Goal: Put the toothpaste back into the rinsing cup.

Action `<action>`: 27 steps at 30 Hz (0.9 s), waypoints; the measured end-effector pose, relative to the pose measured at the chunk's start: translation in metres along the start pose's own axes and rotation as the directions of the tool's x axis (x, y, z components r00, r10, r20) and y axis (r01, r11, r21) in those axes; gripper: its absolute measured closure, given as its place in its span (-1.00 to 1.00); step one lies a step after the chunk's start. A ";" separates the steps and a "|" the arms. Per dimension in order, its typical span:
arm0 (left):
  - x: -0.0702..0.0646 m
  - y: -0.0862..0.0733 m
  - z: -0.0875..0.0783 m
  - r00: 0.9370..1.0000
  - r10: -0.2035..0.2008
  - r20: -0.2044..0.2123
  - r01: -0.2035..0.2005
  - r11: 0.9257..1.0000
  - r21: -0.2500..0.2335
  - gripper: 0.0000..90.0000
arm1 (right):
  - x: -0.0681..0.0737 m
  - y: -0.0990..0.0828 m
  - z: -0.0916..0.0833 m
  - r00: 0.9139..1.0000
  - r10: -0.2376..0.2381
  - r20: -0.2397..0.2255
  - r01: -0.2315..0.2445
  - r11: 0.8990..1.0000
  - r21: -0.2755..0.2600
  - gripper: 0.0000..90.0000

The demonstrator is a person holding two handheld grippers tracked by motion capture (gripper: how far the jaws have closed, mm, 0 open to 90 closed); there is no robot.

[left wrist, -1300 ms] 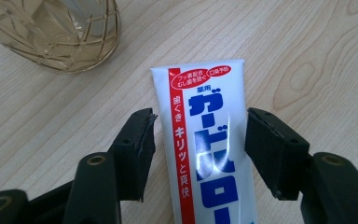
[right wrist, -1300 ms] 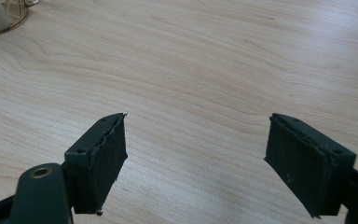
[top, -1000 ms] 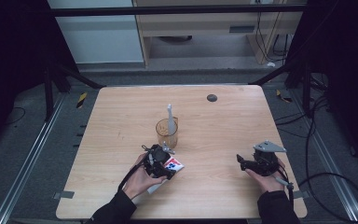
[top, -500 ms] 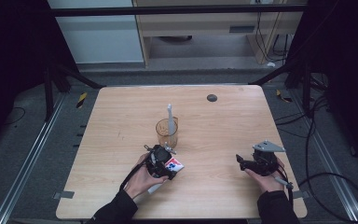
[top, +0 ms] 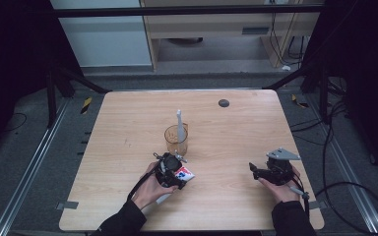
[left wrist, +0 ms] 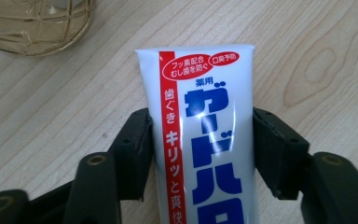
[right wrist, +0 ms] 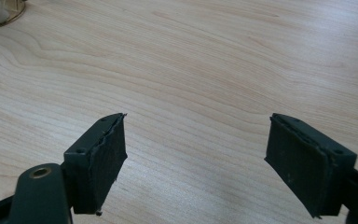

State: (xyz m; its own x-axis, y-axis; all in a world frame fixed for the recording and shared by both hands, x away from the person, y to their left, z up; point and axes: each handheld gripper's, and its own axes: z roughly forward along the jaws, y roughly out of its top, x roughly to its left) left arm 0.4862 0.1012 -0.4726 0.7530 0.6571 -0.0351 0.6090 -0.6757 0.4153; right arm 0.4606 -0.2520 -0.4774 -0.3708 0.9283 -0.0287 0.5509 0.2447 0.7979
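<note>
Left gripper view: jaws flank toothpaste tube (left wrist: 205, 135) edges.

From my remote seat I look down on a light wooden table (top: 128, 123) with rounded corners, one small dark round spot (top: 223, 103) near its far edge, standing on grey carpeted floor (top: 19, 162) with metal rails (top: 34, 162) running along both sides and strips of tape stuck down beside them. Beyond the table I see a pale cabinet panel (top: 108, 39) and a beige desk-like unit (top: 216, 24) with cables (top: 275, 44) hanging behind it. Black frame struts (top: 74, 78) slant in from dark, dimly lit sides.
</note>
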 end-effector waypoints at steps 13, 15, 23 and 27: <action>0.000 -0.002 -0.012 1.000 -0.015 0.016 0.015 1.000 -0.013 0.44 | 0.000 -0.001 0.000 1.000 -0.003 0.004 0.003 1.000 0.006 -0.55; 0.000 -0.003 -0.015 1.000 -0.012 0.015 0.013 1.000 -0.021 0.48 | 0.000 -0.001 0.000 1.000 -0.011 0.005 0.011 1.000 0.008 -0.55; 0.006 -0.009 -0.033 1.000 -0.027 0.011 0.028 0.996 -0.089 0.52 | -0.001 -0.001 -0.001 1.000 -0.008 0.009 0.008 1.000 0.004 -0.55; 0.011 -0.014 -0.049 0.999 -0.045 0.007 0.045 0.989 -0.139 0.53 | -0.002 -0.002 -0.001 1.000 -0.004 0.009 0.004 1.000 0.008 -0.55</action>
State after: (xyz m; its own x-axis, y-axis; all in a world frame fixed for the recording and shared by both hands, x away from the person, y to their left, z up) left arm 0.4733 0.1341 -0.4344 0.7268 0.6843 -0.0596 0.6019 -0.5926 0.5352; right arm 0.4593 -0.2542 -0.4779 -0.3666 0.9296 -0.0375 0.5549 0.2509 0.7931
